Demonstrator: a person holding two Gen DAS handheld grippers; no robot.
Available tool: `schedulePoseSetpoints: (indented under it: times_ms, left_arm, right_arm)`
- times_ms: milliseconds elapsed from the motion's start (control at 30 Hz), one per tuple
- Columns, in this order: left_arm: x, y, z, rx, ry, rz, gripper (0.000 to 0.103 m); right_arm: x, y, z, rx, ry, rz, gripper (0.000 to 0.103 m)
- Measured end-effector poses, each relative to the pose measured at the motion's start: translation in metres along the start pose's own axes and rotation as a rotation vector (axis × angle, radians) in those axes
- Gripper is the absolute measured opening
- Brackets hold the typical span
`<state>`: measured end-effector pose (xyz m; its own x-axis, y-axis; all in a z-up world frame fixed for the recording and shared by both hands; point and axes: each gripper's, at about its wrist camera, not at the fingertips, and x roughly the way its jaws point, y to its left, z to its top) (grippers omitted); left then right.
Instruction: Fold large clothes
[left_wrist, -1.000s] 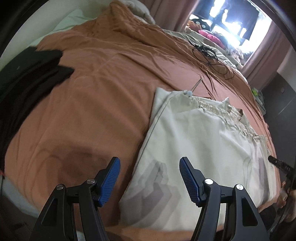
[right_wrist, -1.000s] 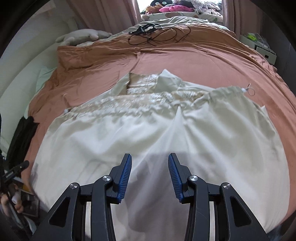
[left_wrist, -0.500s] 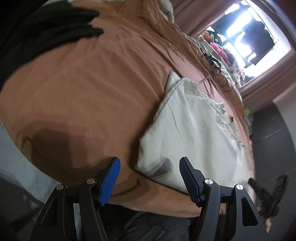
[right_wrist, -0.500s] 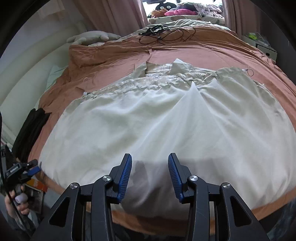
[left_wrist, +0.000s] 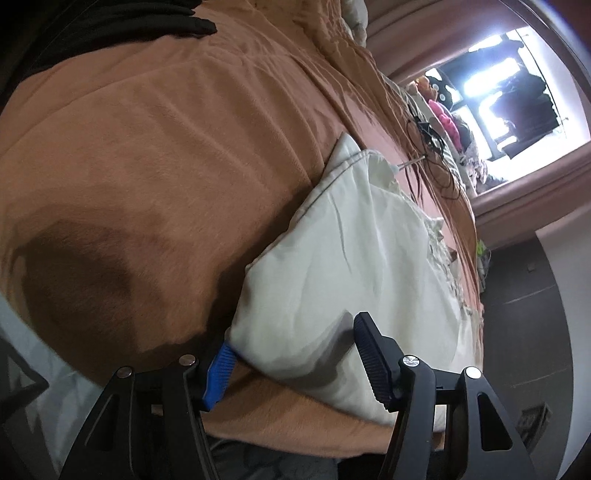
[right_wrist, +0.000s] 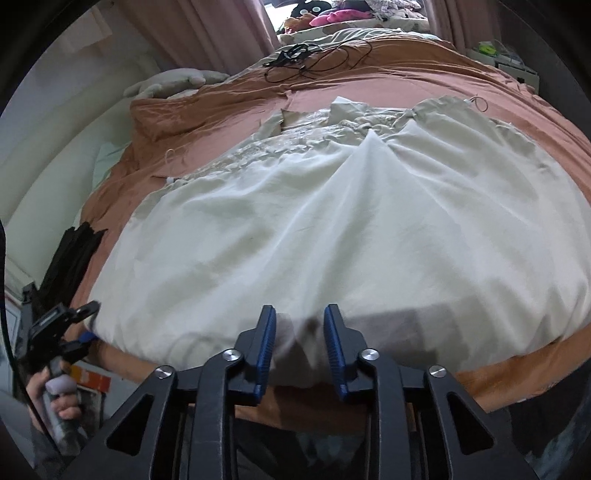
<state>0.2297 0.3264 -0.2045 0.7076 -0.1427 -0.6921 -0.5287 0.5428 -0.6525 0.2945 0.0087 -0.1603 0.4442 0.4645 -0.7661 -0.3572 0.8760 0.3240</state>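
A large cream garment (right_wrist: 332, 229) lies spread flat on the brown bedspread (right_wrist: 229, 110), its lace top toward the far end. In the left wrist view the garment (left_wrist: 351, 266) shows its near left corner. My left gripper (left_wrist: 295, 350) is open with that corner's hem between its jaws, one blue finger (left_wrist: 221, 363) tucked under the hem. It also shows in the right wrist view (right_wrist: 83, 325) at the garment's left corner. My right gripper (right_wrist: 300, 332) is open, its jaws astride the middle of the near hem.
Black clothing (left_wrist: 92, 26) lies at the bed's left side, also in the right wrist view (right_wrist: 70, 258). Black cables (right_wrist: 310, 61) lie at the far end. A grey plush toy (right_wrist: 173, 83) rests far left. Curtains and a window stand behind the bed.
Both grippers dropped toward the bed's near edge. The left one came down to the garment's near left corner, one finger going under the hem. The right one lowered onto the near hem.
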Motion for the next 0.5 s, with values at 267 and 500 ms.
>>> schedulePoseSetpoints:
  times_ms: [267, 500]
  left_arm:
    - [0.006, -0.001, -0.010, -0.040, -0.029, -0.004, 0.031]
    - [-0.010, -0.002, -0.013, -0.039, -0.078, -0.054, 0.017]
  right_arm:
    - [0.019, 0.009, -0.007, -0.029, 0.039, -0.057, 0.026]
    - [0.045, 0.016, 0.004, -0.108, 0.113, -0.148, 0.026]
